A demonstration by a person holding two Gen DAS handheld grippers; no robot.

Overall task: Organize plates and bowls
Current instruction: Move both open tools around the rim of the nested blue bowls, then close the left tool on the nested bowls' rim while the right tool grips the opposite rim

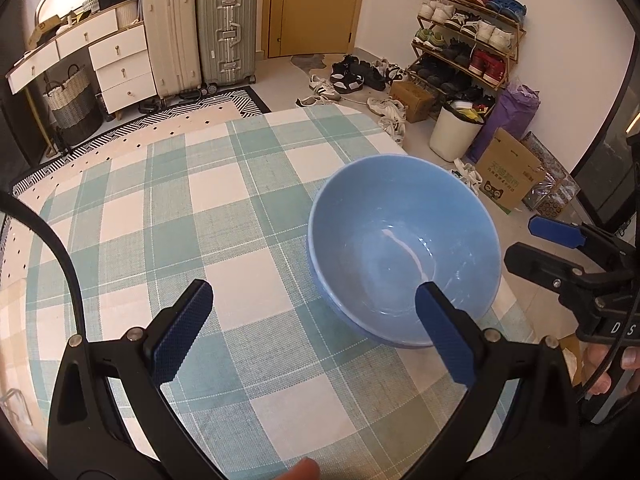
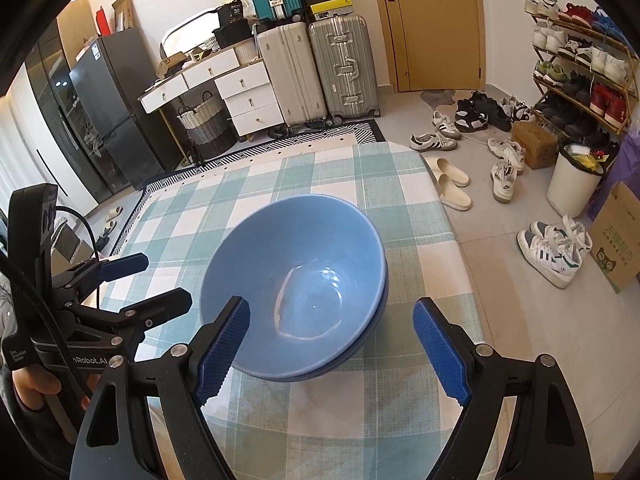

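Note:
A light blue bowl (image 1: 404,248) sits nested in a second blue bowl of the same kind, whose rim shows under it, on the checked tablecloth (image 1: 224,216). The stack also shows in the right wrist view (image 2: 296,280). My left gripper (image 1: 314,304) is open and empty, its right finger in front of the bowl's near rim. My right gripper (image 2: 332,330) is open and empty, its fingers either side of the stack's near edge. Each gripper appears in the other's view, the right one (image 1: 560,248) and the left one (image 2: 132,280), both open.
The table edge (image 2: 452,232) drops to a tiled floor strewn with shoes (image 2: 552,248). A shoe rack (image 1: 468,44), white bin (image 1: 456,128), cardboard boxes (image 1: 508,172), suitcases (image 2: 320,68), a drawer unit (image 2: 244,92) and a dark fridge (image 2: 104,108) stand around the room.

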